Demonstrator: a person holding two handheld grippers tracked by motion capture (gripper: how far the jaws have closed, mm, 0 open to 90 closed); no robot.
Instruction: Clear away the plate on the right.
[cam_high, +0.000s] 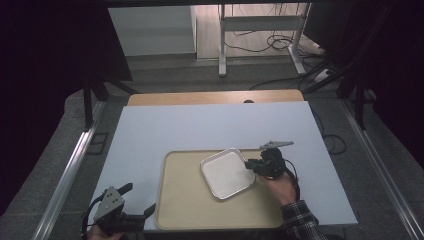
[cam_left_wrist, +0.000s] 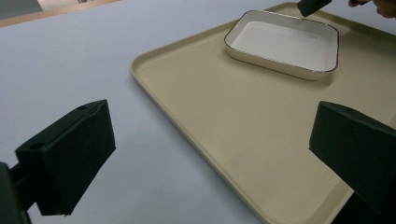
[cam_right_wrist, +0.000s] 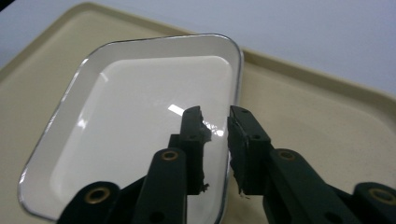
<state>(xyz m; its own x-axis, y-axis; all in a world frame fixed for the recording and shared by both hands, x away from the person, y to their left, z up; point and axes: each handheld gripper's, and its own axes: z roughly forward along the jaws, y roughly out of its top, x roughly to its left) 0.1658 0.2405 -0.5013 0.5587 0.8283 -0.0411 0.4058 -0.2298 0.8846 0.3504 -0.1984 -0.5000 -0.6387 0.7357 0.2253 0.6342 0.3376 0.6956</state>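
A white square dish (cam_high: 227, 174) with a thin dark rim lies on a beige tray (cam_high: 185, 205), in its upper right part. My right gripper (cam_high: 250, 165) is at the dish's right edge. In the right gripper view its jaws stand close together astride the rim of the dish (cam_right_wrist: 140, 116), one inside and one outside, so the right gripper (cam_right_wrist: 215, 116) is shut on that rim. My left gripper (cam_high: 139, 198) is open at the table's near left corner, beside the tray's left edge. Nothing is between the jaws of the left gripper (cam_left_wrist: 215, 116); the tray (cam_left_wrist: 233, 121) and the dish (cam_left_wrist: 285, 44) lie beyond.
The tray rests on a pale blue-grey table (cam_high: 200, 125) with bare surface to the left and behind. A wooden board (cam_high: 215, 97) edges the far side. A metal stand (cam_high: 222, 45) and cables (cam_high: 280, 42) are on the floor beyond.
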